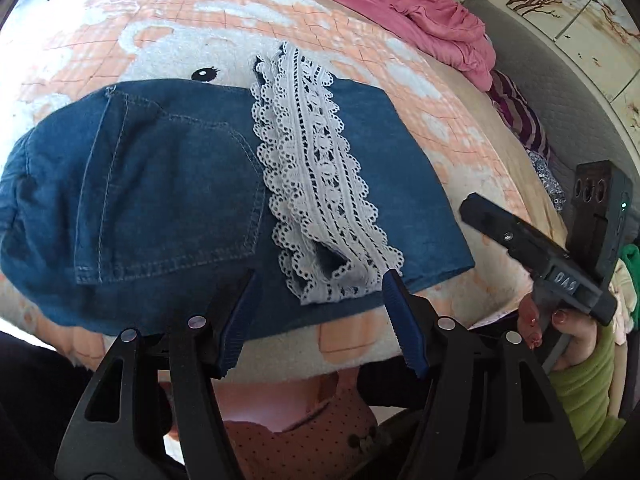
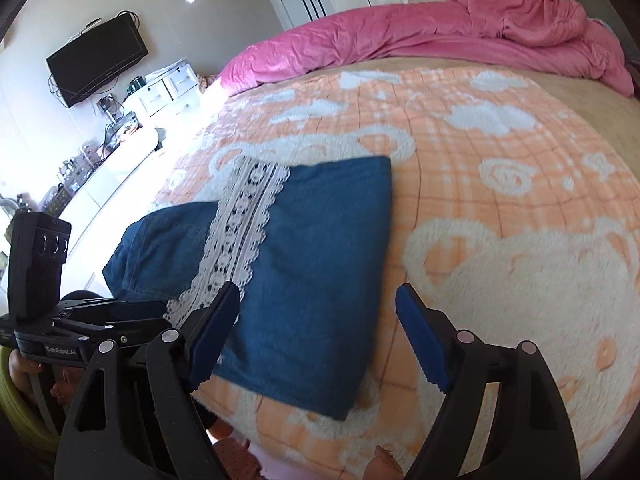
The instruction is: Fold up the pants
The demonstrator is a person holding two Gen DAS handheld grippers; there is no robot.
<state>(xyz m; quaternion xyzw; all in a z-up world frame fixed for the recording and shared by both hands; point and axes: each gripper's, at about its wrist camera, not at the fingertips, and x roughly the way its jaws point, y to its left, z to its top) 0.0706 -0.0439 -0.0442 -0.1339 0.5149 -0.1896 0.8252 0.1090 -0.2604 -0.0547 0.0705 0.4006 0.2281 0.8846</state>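
Both the left gripper (image 1: 316, 320) and right gripper (image 2: 316, 336) are held apart, gripping nothing. Just beyond them, the folded blue denim pants (image 1: 168, 208) with white lace trim (image 1: 316, 184) are laid flat on the peach-and-white fleece blanket (image 2: 500, 184).

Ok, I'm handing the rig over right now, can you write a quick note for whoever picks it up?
Left gripper: open, nothing between its fingers, at the near edge of the pants.
Right gripper: open, empty, at the near edge too.
Pants: blue denim with a white lace trim, lying folded in a compact stack on the peach bear-print blanket. The lace band crosses the top layer. A pink duvet is bunched at the far side of the bed.
Done: the pants look folded over and released.
Left: possibly one more fold or a smoothing pass; judge once you look.
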